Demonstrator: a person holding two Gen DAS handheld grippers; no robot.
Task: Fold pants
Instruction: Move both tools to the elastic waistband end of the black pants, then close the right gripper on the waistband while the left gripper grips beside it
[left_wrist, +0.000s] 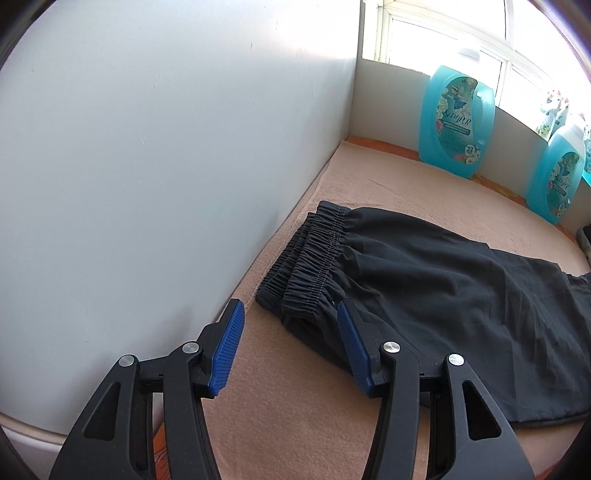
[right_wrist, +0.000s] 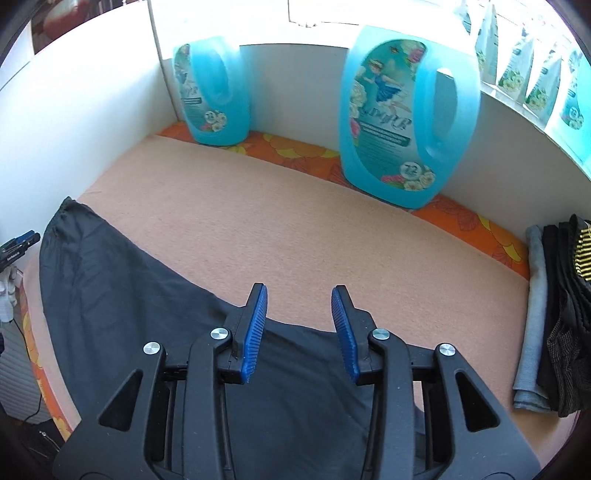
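Pants (left_wrist: 424, 280) lie flat on a peach cloth (left_wrist: 406, 184), waistband toward the white wall (left_wrist: 147, 166). Left gripper (left_wrist: 291, 321) hovers at the waistband corner, jaws partly apart, gripping nothing. Right gripper (right_wrist: 299, 306) hangs over the pants' far edge, jaws apart, empty. Two blue bottles (right_wrist: 402, 122) stand behind; folded clothes (right_wrist: 554, 314) lie right.

The left gripper (left_wrist: 290, 314) hangs over the peach blanket (left_wrist: 406, 184) with its blue pads apart, nothing between them. Black pants (left_wrist: 424, 280) lie flat, elastic waistband (left_wrist: 314, 254) near the white wall (left_wrist: 166, 166), the right pad just beside its near corner. Two turquoise detergent bottles (left_wrist: 456, 122) stand by the window.
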